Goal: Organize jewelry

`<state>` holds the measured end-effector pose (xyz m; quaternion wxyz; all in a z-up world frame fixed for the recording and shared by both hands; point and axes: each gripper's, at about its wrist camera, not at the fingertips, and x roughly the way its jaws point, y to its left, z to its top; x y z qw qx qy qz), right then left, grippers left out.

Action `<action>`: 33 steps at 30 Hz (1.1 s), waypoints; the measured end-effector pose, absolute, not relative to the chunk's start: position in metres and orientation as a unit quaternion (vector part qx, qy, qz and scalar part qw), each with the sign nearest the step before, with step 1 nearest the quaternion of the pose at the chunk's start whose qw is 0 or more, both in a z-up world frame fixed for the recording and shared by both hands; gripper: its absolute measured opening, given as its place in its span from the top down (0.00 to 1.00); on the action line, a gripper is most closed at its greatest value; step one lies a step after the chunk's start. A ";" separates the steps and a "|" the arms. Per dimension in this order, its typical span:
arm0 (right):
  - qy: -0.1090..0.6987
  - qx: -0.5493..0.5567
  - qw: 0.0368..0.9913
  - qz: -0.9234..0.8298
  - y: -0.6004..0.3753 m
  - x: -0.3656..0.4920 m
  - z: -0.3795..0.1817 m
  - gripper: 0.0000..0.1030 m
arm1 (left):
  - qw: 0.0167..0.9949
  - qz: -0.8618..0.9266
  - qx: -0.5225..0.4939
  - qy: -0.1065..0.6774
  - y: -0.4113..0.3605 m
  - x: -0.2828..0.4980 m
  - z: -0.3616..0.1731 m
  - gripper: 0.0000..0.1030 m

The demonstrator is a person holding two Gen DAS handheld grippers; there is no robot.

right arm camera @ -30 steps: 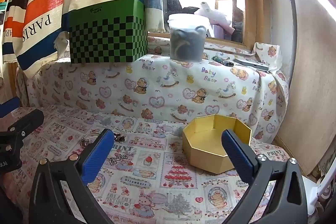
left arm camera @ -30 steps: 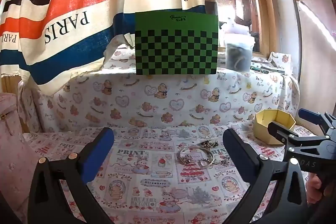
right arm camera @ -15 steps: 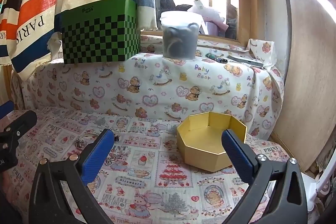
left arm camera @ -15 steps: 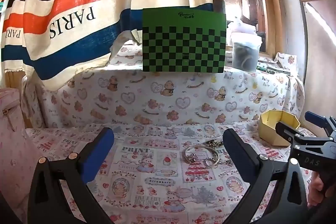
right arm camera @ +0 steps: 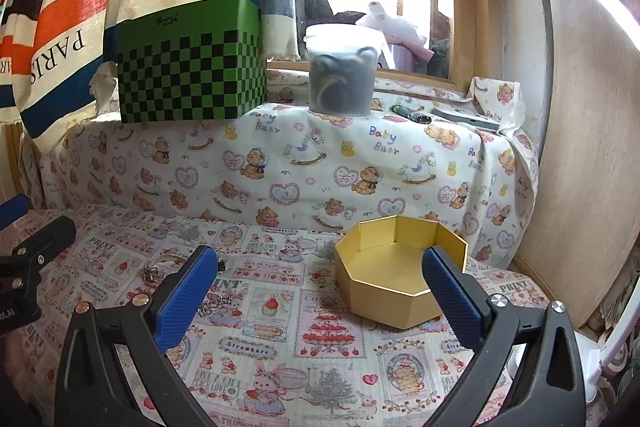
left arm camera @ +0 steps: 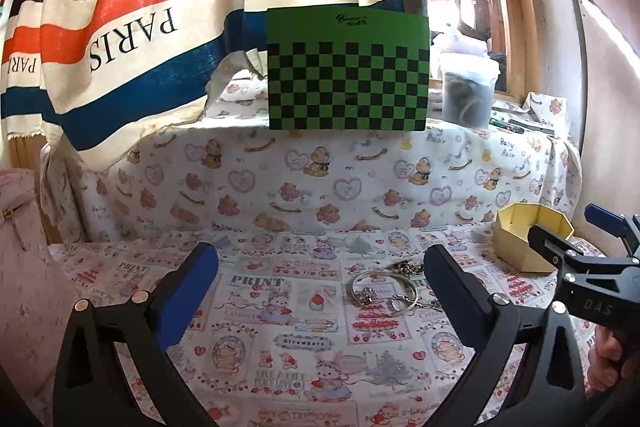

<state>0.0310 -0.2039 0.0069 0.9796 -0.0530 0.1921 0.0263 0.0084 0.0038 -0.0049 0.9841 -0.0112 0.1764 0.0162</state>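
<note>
Left wrist view: left gripper (left arm camera: 320, 275) spread wide, empty, above printed cloth (left arm camera: 280, 339); jewelry (left arm camera: 386, 293) heaped between blue pads, nearer right one. Right wrist view: right gripper (right arm camera: 320, 277) likewise agape, holding nothing; gold box (right arm camera: 396, 275) just beyond right pad.

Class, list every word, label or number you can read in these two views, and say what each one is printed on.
"PARIS": striped curtain.
"PRINT", "Strawbare": patchwork tablecloth.
"Baby Bear": bear-print cover over the ledge.
"DAS": body of the right tool; the rest runs out of frame.
Script logo on the green checkered box: too small to read.
No numbers can be read.
</note>
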 end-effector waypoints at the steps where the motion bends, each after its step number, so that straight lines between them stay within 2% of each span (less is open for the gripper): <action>1: 0.191 -0.053 0.980 0.027 -0.204 0.030 0.007 0.00 | 0.984 0.016 -0.015 0.179 0.005 0.009 -0.005 0.00; 33: 0.183 -0.065 0.980 0.035 -0.198 0.027 0.008 0.00 | 0.988 0.016 0.005 0.151 0.000 -0.001 0.000 0.00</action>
